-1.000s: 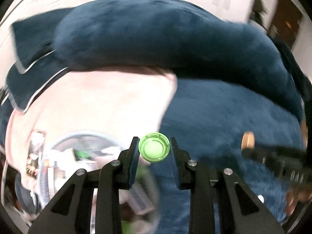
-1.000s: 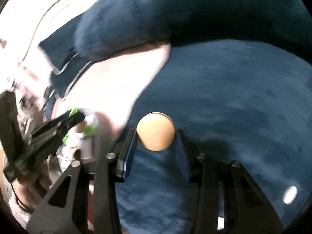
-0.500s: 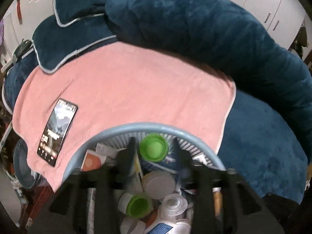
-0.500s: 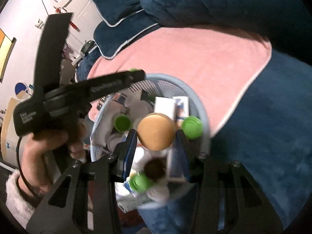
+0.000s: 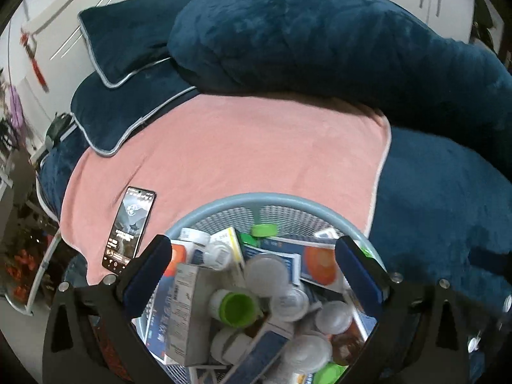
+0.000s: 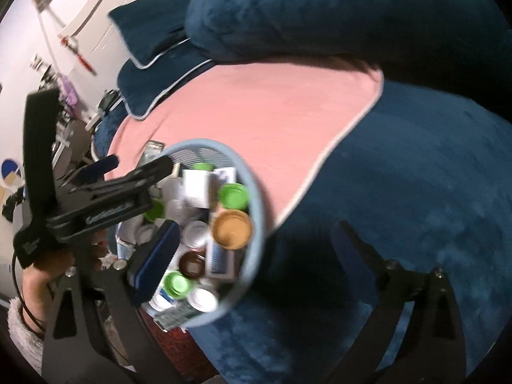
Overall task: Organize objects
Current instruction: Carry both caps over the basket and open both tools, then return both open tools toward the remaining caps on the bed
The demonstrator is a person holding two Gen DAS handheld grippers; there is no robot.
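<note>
A: Well, we had the bed (image 5: 448, 192) under everything, the pink towel (image 5: 256, 147) across it, and the blue basket (image 5: 275, 199) at the near edge, heaped with boxes and bottles.

B: And that heap was our worry. We judged the basket so full that anything landing on top could roll over the rim onto the towel, or off the bed. It also sat close to the mattress edge, so a knock from either tool could tip it.

A: Where had the two lids ended up?

B: We saw the tan lid (image 6: 231, 228) lying open side up on the pile, by the basket's right wall, and a green cap (image 5: 264, 230) against the far mesh. Neither was held.

A: And our tools?

B: We had both tilted steeply down over the basket. The left gripper (image 5: 256, 270) had just been opening and stood wide with nothing gripped, straddling the pile. The right gripper (image 6: 256, 256) had just been opening too, wide and empty, one finger over the basket and the other over the blanket. A phone (image 5: 129, 228) lay on the towel beside the basket.
</note>
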